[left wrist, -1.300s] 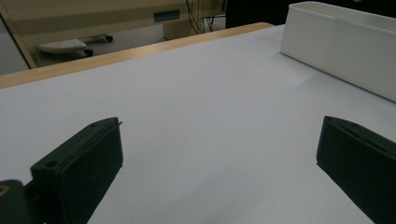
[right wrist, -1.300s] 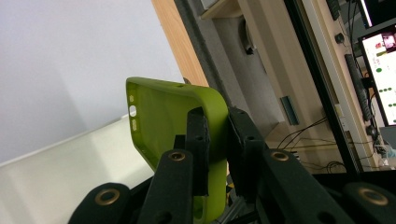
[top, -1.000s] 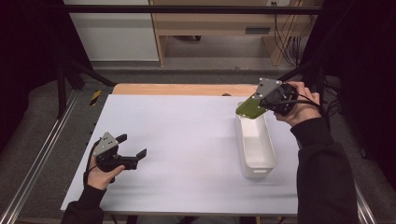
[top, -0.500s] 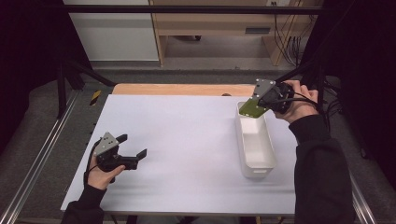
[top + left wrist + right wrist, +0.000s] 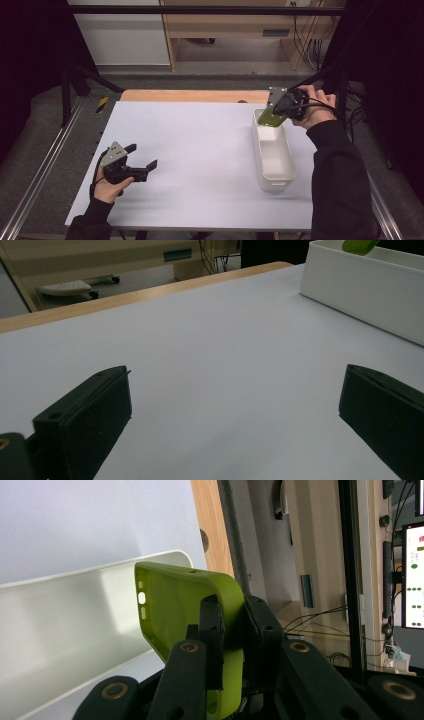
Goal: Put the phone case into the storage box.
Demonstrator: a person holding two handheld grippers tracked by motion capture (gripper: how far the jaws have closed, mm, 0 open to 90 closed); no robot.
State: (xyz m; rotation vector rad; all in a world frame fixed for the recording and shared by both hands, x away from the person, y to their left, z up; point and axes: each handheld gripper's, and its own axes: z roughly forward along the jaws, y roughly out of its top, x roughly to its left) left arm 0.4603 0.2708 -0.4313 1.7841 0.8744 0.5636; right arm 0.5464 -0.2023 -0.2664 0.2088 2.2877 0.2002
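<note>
We hold the green phone case (image 5: 270, 116) pinched by one wall in our right claw (image 5: 276, 113), poised over the far end of the white bin (image 5: 274, 181) at the right side of the desk (image 5: 200, 145). The pick-up looks done; what remains, as we judge it, is lowering the case into the bin and letting go. The bin's near part looks bare. Our left claw (image 5: 142, 161) rests low over the desk's near left, jaws wide with nothing between them. We can read no brand or lettering on the case or bin.
</note>
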